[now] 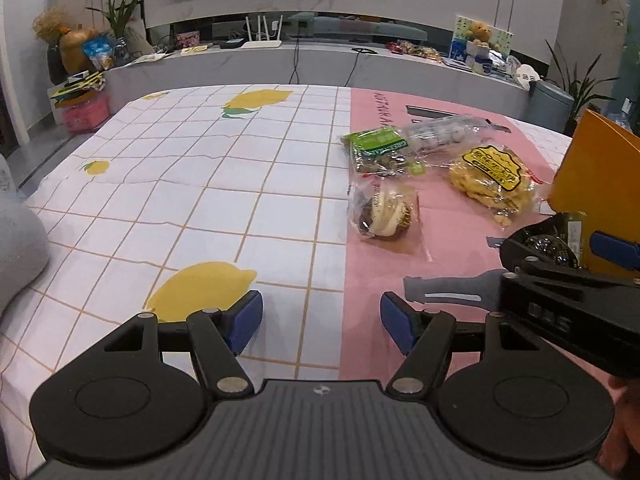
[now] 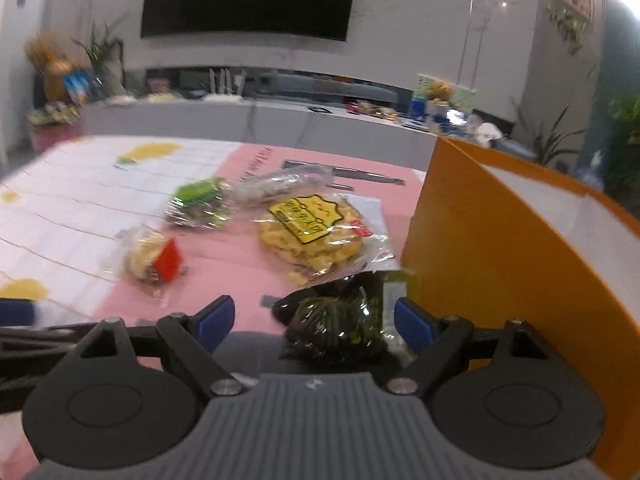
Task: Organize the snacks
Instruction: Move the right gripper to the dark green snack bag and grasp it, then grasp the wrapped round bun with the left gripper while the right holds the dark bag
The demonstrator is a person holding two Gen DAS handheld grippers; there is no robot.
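Four wrapped snacks lie on the pink mat: a green pack, a clear pack, a yellow-labelled bag of crisps and a cream pastry. A dark green shiny pack lies beside the orange box. My right gripper is open, low over the mat, with that dark pack between its fingers, nearer the right one. The pads do not press it. My left gripper is open and empty over the cloth's seam.
A lemon-print checked cloth covers the table's left part and the pink mat its right. The tall orange box wall stands close on the right. Behind the table runs a long grey counter with clutter, under a dark screen.
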